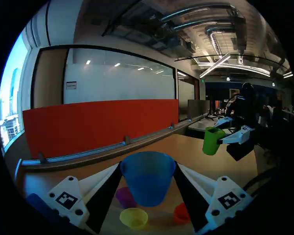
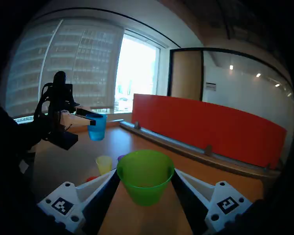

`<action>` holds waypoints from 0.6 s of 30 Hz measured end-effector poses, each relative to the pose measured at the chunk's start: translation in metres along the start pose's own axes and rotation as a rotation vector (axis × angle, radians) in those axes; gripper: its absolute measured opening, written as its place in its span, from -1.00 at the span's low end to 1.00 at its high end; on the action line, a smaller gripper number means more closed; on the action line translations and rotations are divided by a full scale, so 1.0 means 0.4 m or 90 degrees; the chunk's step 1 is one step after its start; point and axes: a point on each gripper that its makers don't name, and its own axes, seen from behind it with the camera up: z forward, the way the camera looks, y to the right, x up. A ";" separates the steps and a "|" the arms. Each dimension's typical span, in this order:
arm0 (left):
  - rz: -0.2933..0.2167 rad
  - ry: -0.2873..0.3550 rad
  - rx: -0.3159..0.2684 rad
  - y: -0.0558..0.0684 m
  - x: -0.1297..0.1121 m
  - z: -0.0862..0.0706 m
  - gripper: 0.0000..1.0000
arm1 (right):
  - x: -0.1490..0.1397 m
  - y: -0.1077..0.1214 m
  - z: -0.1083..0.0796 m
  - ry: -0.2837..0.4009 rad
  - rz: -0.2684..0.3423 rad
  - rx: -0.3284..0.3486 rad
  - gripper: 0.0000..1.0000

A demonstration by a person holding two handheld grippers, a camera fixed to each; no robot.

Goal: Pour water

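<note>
Wooden desk [image 1: 213,150] bears three small cups [image 1: 134,217]; left gripper [image 1: 147,169] clamps one blue cup [image 1: 147,186], right gripper [image 2: 145,173] one green cup [image 2: 145,188].

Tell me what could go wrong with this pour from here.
The blue cup and green cup are held in the air, well apart; tilting before they meet would likely spill onto the table.
Both cups taper and are pinched only at their sides by the jaws, so one might slip when tilted.
The yellow cup below the blue one could be knocked when lowering.
</note>
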 end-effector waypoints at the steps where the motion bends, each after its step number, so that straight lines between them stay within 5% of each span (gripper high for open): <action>1: 0.001 -0.001 -0.001 0.002 -0.001 0.000 0.78 | 0.003 -0.001 0.001 0.002 0.002 0.001 0.84; 18: 0.007 0.003 -0.003 0.011 0.013 -0.013 0.78 | 0.038 -0.017 0.020 0.041 0.000 0.009 0.84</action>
